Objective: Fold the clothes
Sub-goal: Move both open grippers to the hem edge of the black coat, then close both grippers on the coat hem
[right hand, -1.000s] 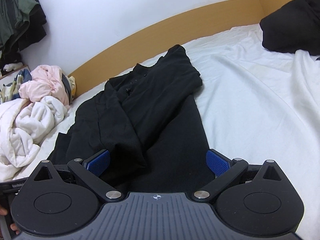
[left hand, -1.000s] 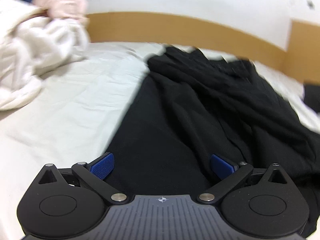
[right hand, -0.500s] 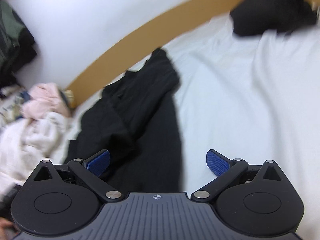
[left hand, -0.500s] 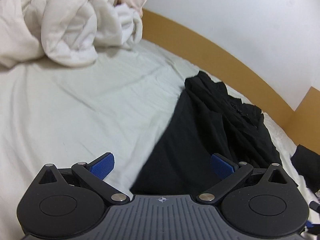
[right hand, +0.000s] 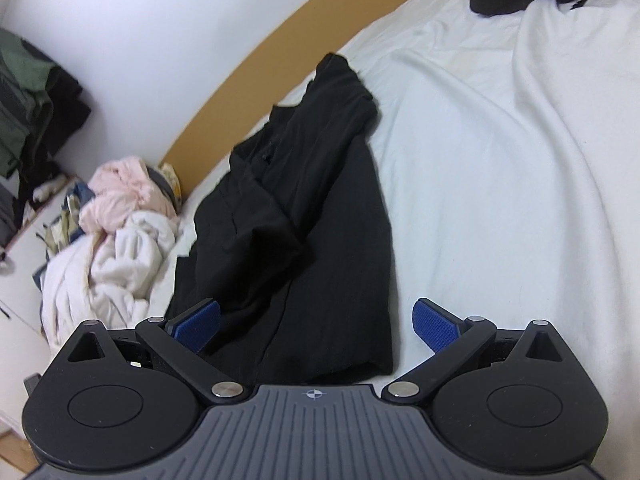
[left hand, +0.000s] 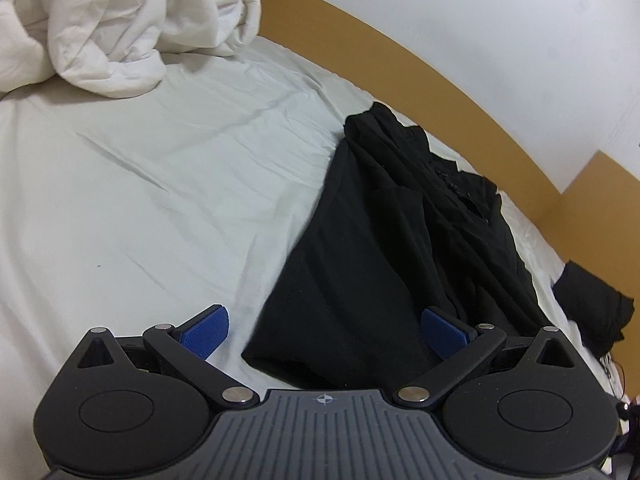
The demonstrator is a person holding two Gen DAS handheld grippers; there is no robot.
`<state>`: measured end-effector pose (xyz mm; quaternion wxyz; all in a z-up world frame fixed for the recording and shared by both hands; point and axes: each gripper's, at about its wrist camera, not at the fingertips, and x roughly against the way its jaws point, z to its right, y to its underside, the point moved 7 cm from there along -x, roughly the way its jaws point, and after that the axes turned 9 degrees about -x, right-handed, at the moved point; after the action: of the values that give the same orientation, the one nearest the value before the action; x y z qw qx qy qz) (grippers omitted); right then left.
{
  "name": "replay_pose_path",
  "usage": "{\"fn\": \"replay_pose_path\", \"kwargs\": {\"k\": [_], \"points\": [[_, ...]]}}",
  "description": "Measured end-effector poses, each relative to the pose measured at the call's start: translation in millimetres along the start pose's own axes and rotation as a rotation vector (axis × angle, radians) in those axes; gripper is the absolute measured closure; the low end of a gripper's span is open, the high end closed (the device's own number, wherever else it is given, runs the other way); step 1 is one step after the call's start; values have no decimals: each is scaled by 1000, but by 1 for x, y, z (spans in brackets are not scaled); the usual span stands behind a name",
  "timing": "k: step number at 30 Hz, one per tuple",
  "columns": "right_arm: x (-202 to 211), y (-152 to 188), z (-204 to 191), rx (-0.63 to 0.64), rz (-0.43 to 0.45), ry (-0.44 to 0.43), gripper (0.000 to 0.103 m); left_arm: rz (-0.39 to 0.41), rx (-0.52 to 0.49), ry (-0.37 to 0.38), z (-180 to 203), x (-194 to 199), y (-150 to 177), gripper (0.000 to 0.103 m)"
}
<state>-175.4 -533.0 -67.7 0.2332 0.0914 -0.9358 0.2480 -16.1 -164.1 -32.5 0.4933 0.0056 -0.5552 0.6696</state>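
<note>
On the bed's white sheet, lengthwise between our left gripper and right gripper, both with fingers spread and empty: one black garment, judged soft, light, limp, best pinched at its near hem corners.

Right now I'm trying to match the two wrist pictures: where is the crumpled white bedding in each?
Left wrist: the white bedding fills the top left corner, left of the black garment.
Right wrist: white bedding at the left edge, mid-height.
Shared landmark: the wooden headboard.
</note>
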Motion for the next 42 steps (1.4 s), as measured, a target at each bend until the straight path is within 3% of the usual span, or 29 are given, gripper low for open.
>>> {"fn": "replay_pose_path", "kwargs": {"k": [2,5,8,12,16,20,24,27,30,35,38,40,41,42], "points": [[-4,-1,-5,21,-3,16,0,29,4,6,4,-4,3,1],[-14,-4,-5,32,100,35,0,111,33,-25,10,-4,8,1],[-25,0,-12,99,122,66,0,56,-47,-5,21,-5,10,1],[-29,5,-21,194,10,52,0,-22,-62,92,18,-4,9,1],[-32,-3,-18,132,-13,5,0,-61,34,142,13,-14,-2,1],[-42,-6,-23,144,2,-5,0,22,153,114,10,-17,-2,2],[-31,0,-21,160,-2,-7,0,16,41,107,18,-8,6,6],[-24,2,-18,162,-36,-27,0,-12,56,149,16,-10,3,6],[-31,-2,-23,162,-47,-16,0,-22,43,140,21,-18,0,1],[-46,10,-39,350,-36,74,0,2,-54,110,32,-16,9,2],[-40,19,-35,365,31,32,0,12,19,127,29,-17,8,2],[-37,12,-28,259,48,-26,0,20,127,162,23,-18,6,3],[-36,8,-24,203,49,-47,0,21,175,172,21,-18,5,7],[-34,3,-21,148,49,-67,0,13,197,167,20,-17,6,17]]}}
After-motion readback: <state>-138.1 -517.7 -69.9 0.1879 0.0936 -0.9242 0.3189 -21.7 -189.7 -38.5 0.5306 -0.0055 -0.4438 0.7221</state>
